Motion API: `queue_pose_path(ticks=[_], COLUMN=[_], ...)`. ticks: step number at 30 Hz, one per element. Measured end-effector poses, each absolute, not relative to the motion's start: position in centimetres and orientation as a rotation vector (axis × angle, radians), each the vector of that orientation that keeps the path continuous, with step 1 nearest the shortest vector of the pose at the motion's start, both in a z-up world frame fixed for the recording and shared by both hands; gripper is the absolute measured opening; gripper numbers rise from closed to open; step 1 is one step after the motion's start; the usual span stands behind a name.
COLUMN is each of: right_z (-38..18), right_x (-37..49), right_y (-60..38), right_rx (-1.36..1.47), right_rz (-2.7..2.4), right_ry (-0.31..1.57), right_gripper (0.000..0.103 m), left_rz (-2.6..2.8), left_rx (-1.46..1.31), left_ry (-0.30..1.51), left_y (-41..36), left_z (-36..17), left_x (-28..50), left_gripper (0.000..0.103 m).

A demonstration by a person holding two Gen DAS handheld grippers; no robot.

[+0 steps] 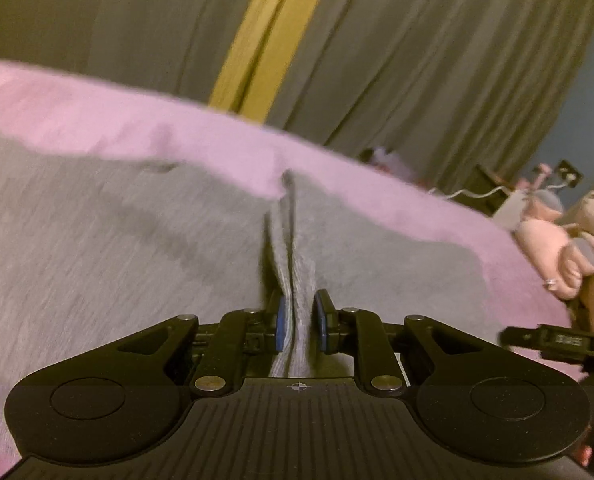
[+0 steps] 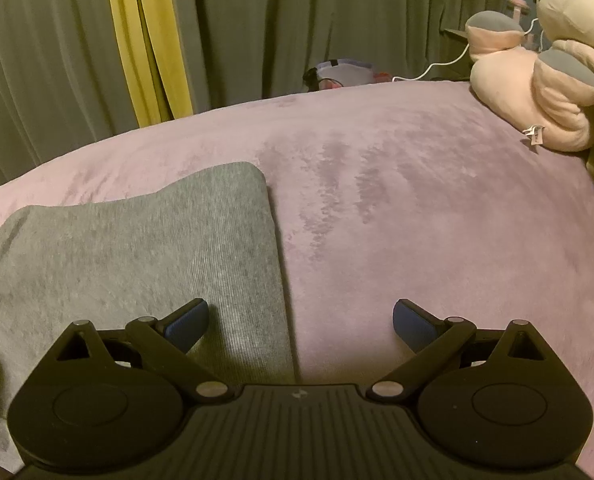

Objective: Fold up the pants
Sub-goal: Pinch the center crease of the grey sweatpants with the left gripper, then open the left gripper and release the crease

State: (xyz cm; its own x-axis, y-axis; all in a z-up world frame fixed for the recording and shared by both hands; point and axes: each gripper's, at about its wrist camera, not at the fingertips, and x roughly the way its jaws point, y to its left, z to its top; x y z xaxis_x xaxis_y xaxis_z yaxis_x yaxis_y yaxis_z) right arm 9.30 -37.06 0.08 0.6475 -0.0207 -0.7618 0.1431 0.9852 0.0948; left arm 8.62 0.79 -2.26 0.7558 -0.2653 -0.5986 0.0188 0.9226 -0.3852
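Observation:
Grey pants lie on a pink bedspread. My left gripper has its blue pads closed on a raised ridge of the grey cloth that runs away from it. In the right wrist view the pants lie folded at the left, with a straight edge down the middle of the view. My right gripper is wide open and empty just above that edge, its left pad over the cloth and its right pad over the bedspread. The right gripper also shows at the right edge of the left wrist view.
Grey-green curtains with a yellow strip hang behind the bed. Pink and grey plush toys sit at the bed's far right corner. A white cable and small items lie beyond the far edge.

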Motion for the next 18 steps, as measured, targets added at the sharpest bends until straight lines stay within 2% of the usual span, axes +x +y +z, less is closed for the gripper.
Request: queue_pose_path(ticks=[5,9,12,15,16,17,18], right_z=[0.0,0.0,0.1,0.5,0.7,0.9,1.1], right_x=[9.4,9.5,9.3,8.7,8.5,8.2,8.0], right_y=[-37.2,-37.2,-37.2,-37.0,-37.0,-36.9,-36.8], right_rx=[0.16,0.16,0.16,0.161,0.162,0.162,0.157], right_rz=[-0.096,-0.093,-0.078,-0.058,-0.047,-0.034,-0.021], right_ry=[0.869,0.869,0.854,0.803,0.783,0.764,0.747], right_gripper=[0.099,0.099,0.099,0.099,0.098,0.096,0.09], left_rz=[0.049,0.018,-0.042,-0.115,-0.129,-0.127,-0.107], left_rx=[-0.299,-0.427,-0.397,-0.317,-0.281,-0.242,-0.19], left_ry=[0.786,0.77,0.739,0.771,0.795,0.818,0.848], left_y=[1.5,3.0,2.2,0.3,-0.5,-1.2,-1.9], left_z=[-3.1,-2.8,-2.0,-2.0,-2.2,-2.6,-3.0], left_x=[9.1,8.5,8.0,8.0,8.1,8.2,8.3], left_gripper=[0.016,0.023,0.036,0.047,0.054,0.057,0.057])
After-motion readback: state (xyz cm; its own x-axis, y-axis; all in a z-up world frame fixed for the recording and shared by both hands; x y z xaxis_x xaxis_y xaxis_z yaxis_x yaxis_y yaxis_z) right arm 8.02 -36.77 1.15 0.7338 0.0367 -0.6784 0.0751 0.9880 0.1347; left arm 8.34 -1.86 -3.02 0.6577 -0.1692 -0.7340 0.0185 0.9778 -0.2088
